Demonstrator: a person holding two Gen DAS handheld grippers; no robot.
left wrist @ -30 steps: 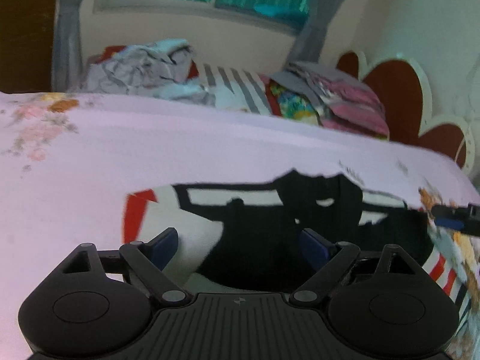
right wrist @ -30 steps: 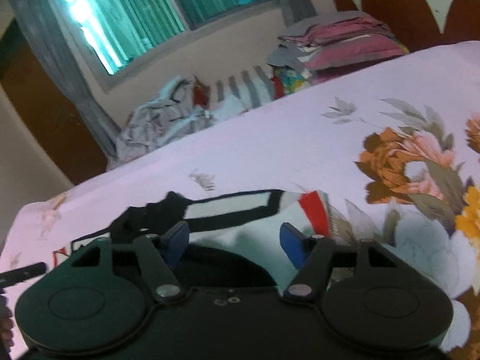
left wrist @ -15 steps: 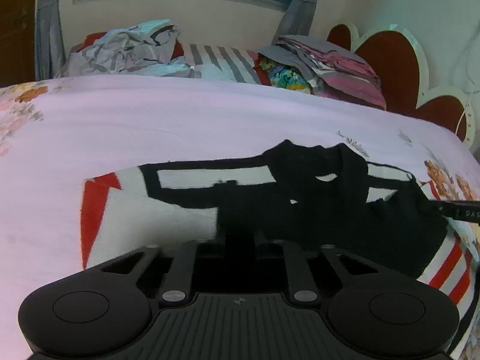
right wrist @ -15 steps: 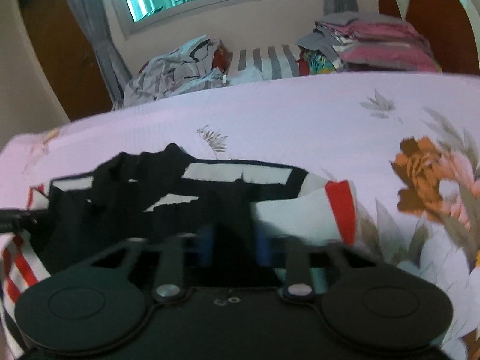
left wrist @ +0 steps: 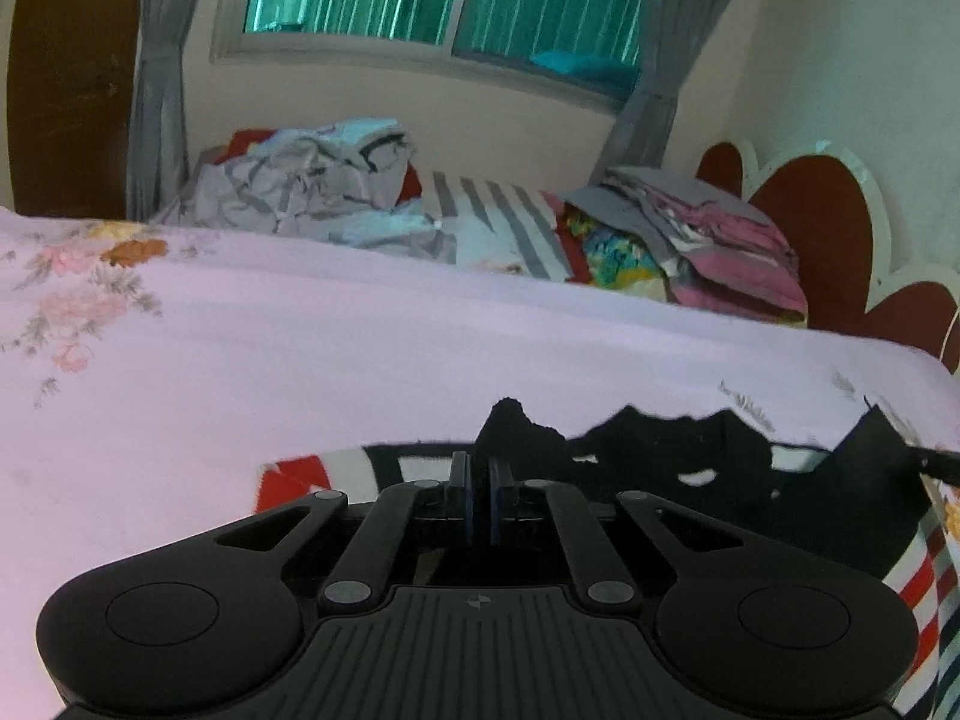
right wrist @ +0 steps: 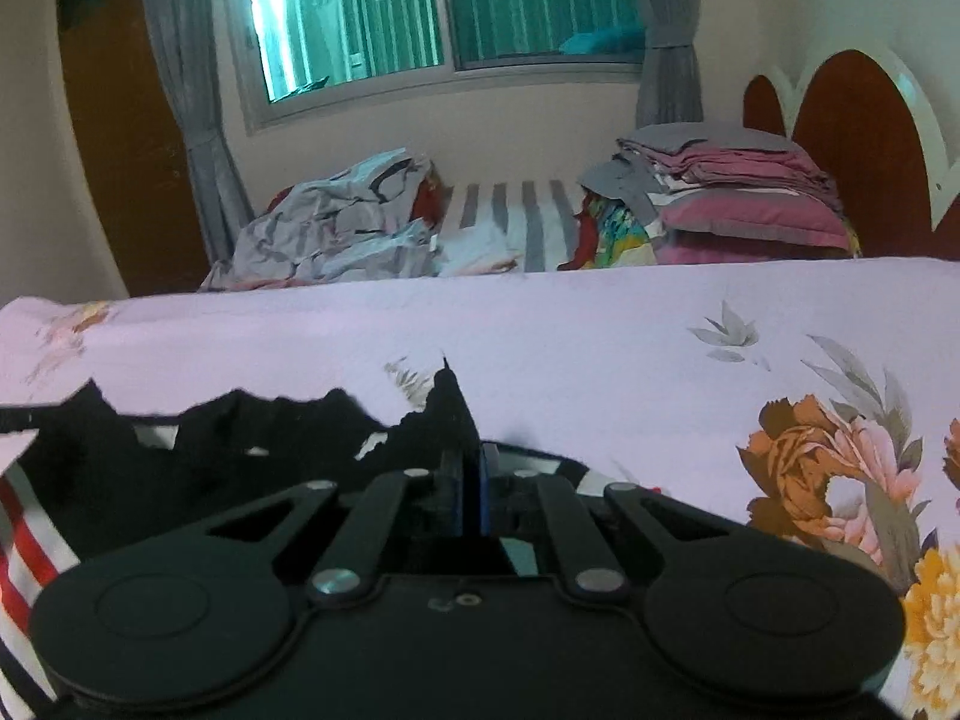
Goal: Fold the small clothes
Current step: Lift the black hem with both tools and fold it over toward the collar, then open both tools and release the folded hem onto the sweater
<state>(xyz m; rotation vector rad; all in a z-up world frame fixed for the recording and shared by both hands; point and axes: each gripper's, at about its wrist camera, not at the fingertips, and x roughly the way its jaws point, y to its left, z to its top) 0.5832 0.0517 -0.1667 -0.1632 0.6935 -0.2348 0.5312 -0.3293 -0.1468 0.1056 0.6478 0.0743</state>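
Note:
A small black, white and red knit sweater lies on the pink floral bedsheet. My left gripper is shut on the sweater's black fabric and lifts a peak of it. My right gripper is shut on the sweater at its other side and also lifts a peak. The red cuff of one sleeve shows left of the left gripper. The right gripper's tip shows at the far right of the left wrist view.
A crumpled grey sheet pile, a striped pillow and a stack of folded pink and grey bedding sit at the far side of the bed. A scalloped brown headboard stands at right. Curtains and a window are behind.
Both grippers closed from open onto the sweater's black fabric and rose, pulling the fabric up into peaks.

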